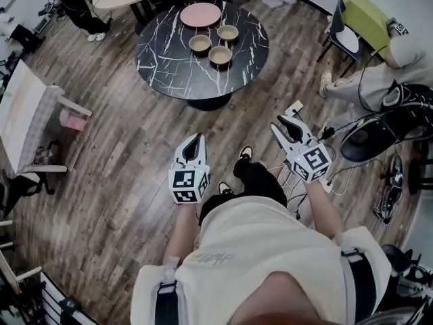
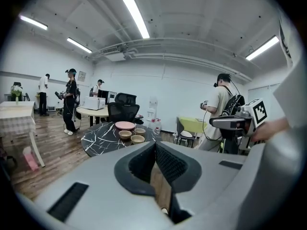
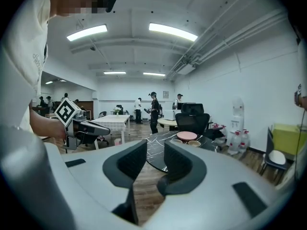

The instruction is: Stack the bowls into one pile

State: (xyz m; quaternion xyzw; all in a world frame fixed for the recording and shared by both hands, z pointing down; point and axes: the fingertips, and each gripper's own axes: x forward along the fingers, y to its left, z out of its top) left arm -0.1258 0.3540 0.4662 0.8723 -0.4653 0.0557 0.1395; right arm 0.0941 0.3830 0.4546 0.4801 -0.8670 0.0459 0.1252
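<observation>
Three tan bowls (image 1: 220, 55) (image 1: 200, 43) (image 1: 228, 32) and a wider pink bowl (image 1: 201, 14) sit apart from one another on a round black marble table (image 1: 162, 59), far ahead of me. My left gripper (image 1: 196, 139) hangs over the wood floor well short of the table, its jaws together and empty. My right gripper (image 1: 288, 124) is beside it with its jaws apart and nothing between them. The left gripper view shows its jaw tips (image 2: 155, 145) meeting, with the pink bowl (image 2: 125, 125) beyond. The right gripper view shows a gap at its tips (image 3: 156, 150) and the pink bowl (image 3: 186, 136) in the distance.
A white table (image 1: 27, 114) with a pink stool (image 1: 71, 119) stands at the left. At the right are a yellow-green chair (image 1: 365, 15), a seated person (image 1: 406, 53) and cables (image 1: 352, 134) on the floor. Other people (image 2: 71, 99) stand behind the marble table.
</observation>
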